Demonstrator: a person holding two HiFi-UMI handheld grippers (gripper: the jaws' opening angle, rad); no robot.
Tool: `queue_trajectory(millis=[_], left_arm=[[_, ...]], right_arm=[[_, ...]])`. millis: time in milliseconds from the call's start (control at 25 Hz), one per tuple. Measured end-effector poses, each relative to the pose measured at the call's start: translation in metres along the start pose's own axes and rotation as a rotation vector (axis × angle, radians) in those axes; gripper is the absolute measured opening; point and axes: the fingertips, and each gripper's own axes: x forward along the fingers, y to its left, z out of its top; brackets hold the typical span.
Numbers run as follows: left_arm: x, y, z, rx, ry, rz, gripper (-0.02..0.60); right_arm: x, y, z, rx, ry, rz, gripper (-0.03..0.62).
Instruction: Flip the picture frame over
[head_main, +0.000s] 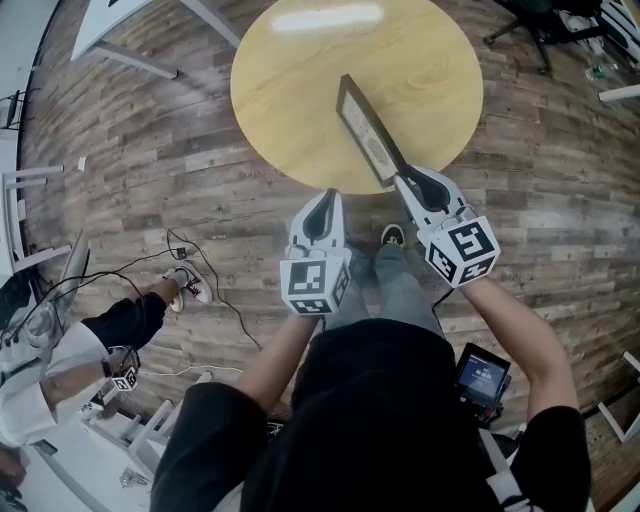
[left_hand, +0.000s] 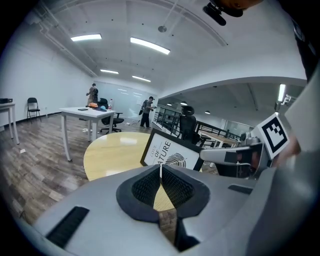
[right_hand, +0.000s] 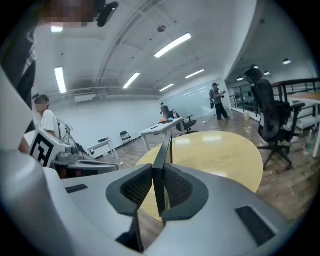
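Though edge-on rightward, frame (left_hand: 172, 157) lettered leftward

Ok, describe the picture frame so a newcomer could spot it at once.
Find the round yellow table on the plank floor. Over its near edge a thin, flat picture frame stands up on edge, one end clamped in the right tool. Its dark rim and white leaf print set it apart; the left tool beside it holds nothing.
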Motion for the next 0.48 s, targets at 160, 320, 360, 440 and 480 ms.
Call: queue_trajectory(millis=[160, 320, 360, 440, 480], left_arm=[[0.001, -0.003, -0.001, 0.006, 0.004, -0.009, 0.029], [0.008, -0.007, -0.002, 0.015, 0.013, -0.019, 0.029], [0.009, -0.008, -0.002, 0.018, 0.015, -0.020, 0.029], [0.012, -0.009, -0.004, 0.022, 0.020, -0.021, 0.029], [0.013, -0.009, -0.005, 0.024, 0.023, -0.021, 0.029]], right_arm=[[-0.005, -0.024, -0.016, 0.204, 0.025, -0.048, 0.077], [-0.004, -0.039, -0.027, 0.378, 0.029, -0.040, 0.077], [-0.003, -0.042, -0.032, 0.438, 0.032, -0.036, 0.077], [-0.001, -0.048, -0.041, 0.544, 0.027, -0.025, 0.077], [-0.001, -0.049, -0.046, 0.588, 0.018, -0.015, 0.077]])
